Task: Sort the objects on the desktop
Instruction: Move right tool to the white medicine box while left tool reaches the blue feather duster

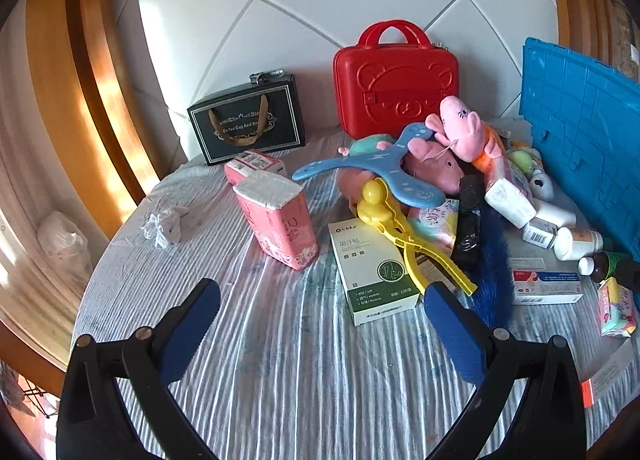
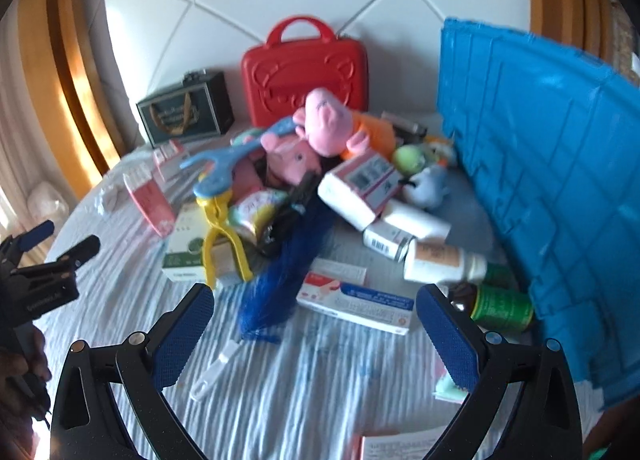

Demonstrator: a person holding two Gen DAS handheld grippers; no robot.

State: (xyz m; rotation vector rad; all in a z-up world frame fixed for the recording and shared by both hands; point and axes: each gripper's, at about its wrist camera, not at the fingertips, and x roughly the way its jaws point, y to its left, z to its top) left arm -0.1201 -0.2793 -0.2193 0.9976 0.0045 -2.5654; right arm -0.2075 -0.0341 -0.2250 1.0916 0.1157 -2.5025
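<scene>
- Grippers: left gripper (image 1: pixel 322 314) and right gripper (image 2: pixel 316 322) both spread wide, holding nothing.
- Medicine box (image 2: pixel 356 306) lies nearest my right; I'd probably straddle its narrow width, though the view is blurred.

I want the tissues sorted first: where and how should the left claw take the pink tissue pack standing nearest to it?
Grip the pink tissue pack across its two broad pink faces, about mid-height, coming from the near side with the left claw. It stands alone on the striped cloth, narrow end up, with bare cloth on both sides for the open fingers. It looks soft, so close gently.
</scene>
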